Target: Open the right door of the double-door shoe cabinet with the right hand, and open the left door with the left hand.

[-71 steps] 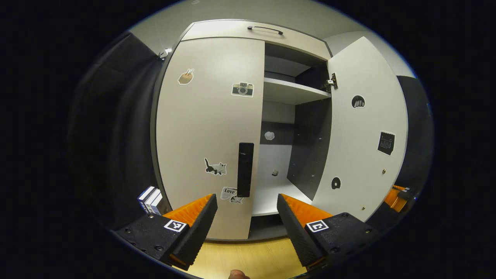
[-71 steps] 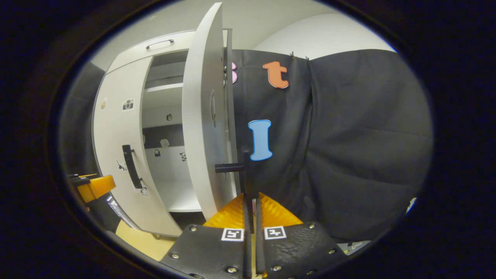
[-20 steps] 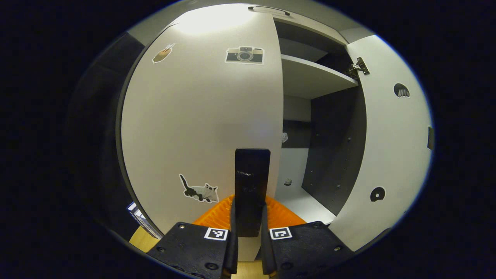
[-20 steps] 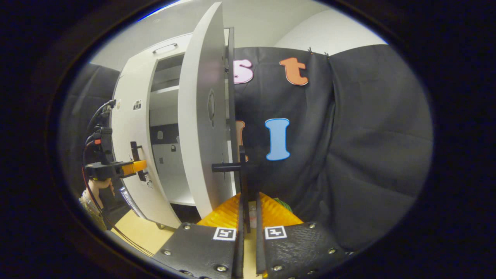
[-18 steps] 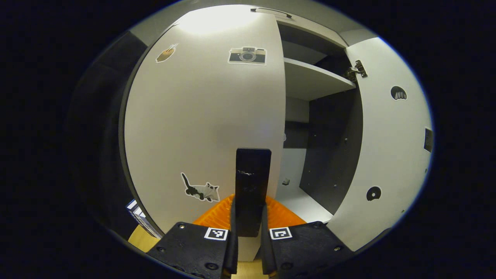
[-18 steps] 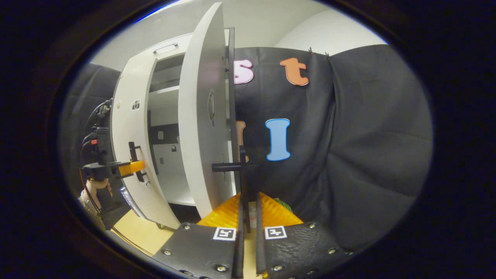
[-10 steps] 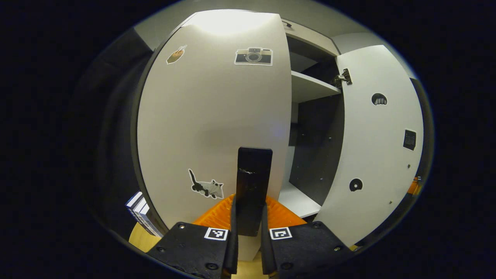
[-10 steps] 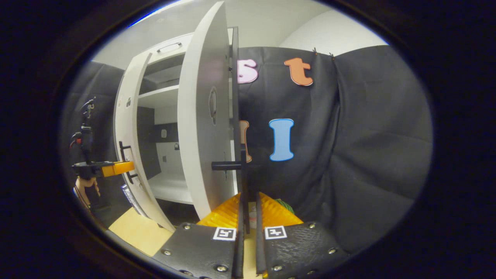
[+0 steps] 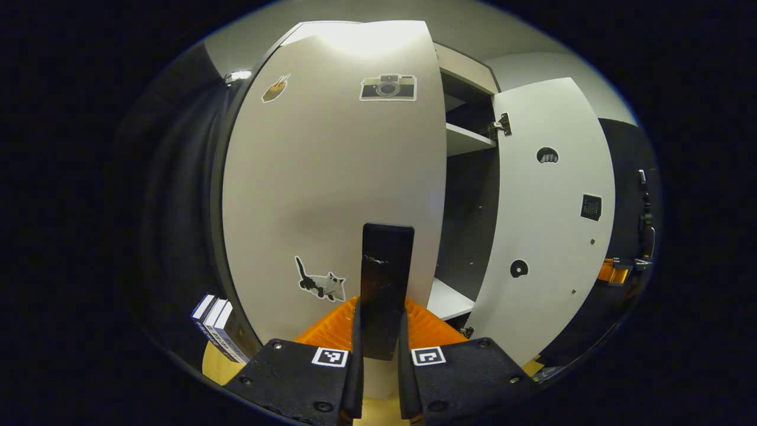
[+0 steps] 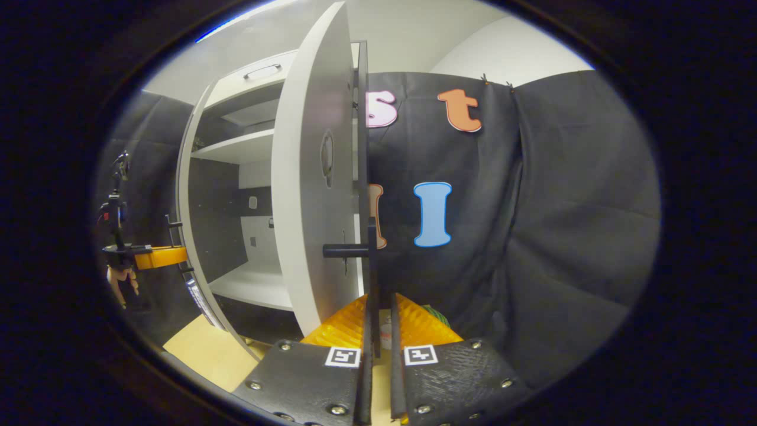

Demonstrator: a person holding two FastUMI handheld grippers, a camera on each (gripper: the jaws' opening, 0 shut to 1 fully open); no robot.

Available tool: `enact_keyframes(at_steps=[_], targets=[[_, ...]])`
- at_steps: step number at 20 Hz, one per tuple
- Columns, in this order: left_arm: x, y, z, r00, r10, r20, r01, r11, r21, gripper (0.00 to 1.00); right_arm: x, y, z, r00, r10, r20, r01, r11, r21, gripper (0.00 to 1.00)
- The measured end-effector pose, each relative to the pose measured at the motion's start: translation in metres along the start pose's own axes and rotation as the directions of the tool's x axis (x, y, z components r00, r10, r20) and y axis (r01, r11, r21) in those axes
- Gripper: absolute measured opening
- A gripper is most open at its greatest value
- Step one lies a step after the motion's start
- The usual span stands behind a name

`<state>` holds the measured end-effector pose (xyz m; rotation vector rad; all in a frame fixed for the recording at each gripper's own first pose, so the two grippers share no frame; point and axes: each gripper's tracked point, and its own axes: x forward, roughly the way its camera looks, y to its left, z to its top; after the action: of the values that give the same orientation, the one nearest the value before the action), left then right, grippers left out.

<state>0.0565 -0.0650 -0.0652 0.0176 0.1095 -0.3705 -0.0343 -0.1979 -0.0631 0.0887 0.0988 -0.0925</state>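
My left gripper [image 9: 381, 316] is shut on the black vertical handle [image 9: 386, 266] of the white left door [image 9: 331, 177], which carries camera and cat stickers and stands partly swung out. Farther right, the right door [image 9: 550, 225] stands wide open, its inner face toward me. In the right gripper view, my right gripper [image 10: 378, 322] is shut on the thin black handle [image 10: 371, 254] of the right door [image 10: 304, 207], seen almost edge-on. To the left, the left door [image 10: 188, 195] is also edge-on, with the left gripper [image 10: 158, 257] and a hand [image 10: 121, 283] at its handle.
The cabinet's white shelves [image 10: 236, 149] and dark inner walls show between the doors. Several books [image 9: 217, 331] lean on the wooden floor [image 10: 198, 349] beside the cabinet's left side. Black cloth wall [image 10: 532, 236] hangs close behind the right door.
The left gripper closed on the left door's handle and the door has swung outward from shut. The right door and right gripper have barely moved.
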Motion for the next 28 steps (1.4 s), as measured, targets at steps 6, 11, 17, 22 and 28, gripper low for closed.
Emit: enact_keyframes(at_steps=[6, 11, 17, 22, 28], targets=[[-0.028, 0.009, 0.0, 0.997, -0.081, 0.018, 0.081, 0.997, 0.013, 0.25, 0.0, 0.002, 0.001, 1.0, 0.005, 0.003, -0.005, 1.0, 0.003, 0.13], [-0.049, 0.019, 0.001, 0.988, -0.149, 0.036, 0.149, 0.989, 0.012, 0.25, -0.001, 0.002, 0.001, 1.0, 0.006, 0.004, -0.006, 1.0, 0.009, 0.13], [-0.07, 0.033, 0.0, 0.982, -0.183, 0.053, 0.182, 0.983, 0.03, 0.24, -0.001, 0.002, 0.001, 1.0, 0.002, 0.005, -0.002, 1.0, 0.013, 0.13], [-0.1, 0.06, 0.004, 0.983, -0.173, 0.063, 0.171, 0.985, 0.038, 0.25, -0.002, 0.001, 0.001, 1.0, 0.0, 0.006, 0.0, 1.0, 0.018, 0.13], [-0.116, 0.08, 0.003, 0.986, -0.158, 0.051, 0.156, 0.987, 0.048, 0.22, -0.002, 0.0, 0.0, 1.0, -0.005, 0.007, 0.005, 1.0, 0.017, 0.13]])
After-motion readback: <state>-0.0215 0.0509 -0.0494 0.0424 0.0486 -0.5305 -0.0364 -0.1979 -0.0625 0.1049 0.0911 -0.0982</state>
